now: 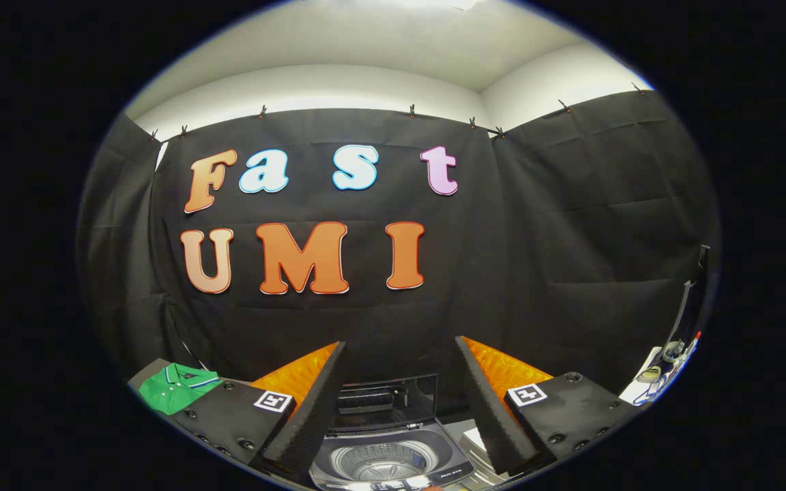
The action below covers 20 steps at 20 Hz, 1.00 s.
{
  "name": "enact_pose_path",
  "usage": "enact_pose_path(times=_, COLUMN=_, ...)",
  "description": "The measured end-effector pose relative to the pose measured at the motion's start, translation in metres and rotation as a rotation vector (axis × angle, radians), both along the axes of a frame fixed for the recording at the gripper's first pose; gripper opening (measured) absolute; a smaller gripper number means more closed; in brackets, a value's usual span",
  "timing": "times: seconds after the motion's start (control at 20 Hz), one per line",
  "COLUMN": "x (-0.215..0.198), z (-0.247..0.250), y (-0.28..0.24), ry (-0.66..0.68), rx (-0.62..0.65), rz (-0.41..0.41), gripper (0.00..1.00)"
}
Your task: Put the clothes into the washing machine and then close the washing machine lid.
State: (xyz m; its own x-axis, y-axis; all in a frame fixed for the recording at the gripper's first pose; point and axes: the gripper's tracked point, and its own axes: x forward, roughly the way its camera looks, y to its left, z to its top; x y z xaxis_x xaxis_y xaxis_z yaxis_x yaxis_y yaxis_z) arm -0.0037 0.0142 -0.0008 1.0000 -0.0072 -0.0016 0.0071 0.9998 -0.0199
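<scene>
The washing machine [389,457] sits low and near, directly ahead between the two fingers, its lid [386,399] raised upright at the far side and the ribbed metal drum [381,462] open to view and, as far as can be seen, holding no clothes. The task looks to be at its very start: nothing is loaded and the lid is not yet closed. The gripper [400,409] hangs above the machine with its fingers spread wide apart and nothing between them. The garment, a green polo shirt [176,387] with a striped collar, lies folded on a dark surface off to the left, beyond the left finger and well apart from the drum. The next move probably calls for swinging left and down to pinch the shirt's fabric.
</scene>
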Motion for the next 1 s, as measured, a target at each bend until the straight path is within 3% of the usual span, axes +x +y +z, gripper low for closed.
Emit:
enact_pose_path(times=0.55, x=0.02, z=-0.022, y=0.093, ry=0.041, rx=0.022, rz=0.11, gripper=0.99)
enact_pose_path(times=1.0, x=0.007, z=-0.068, y=0.26, ry=0.138, rx=0.002, rz=0.377, gripper=0.99)
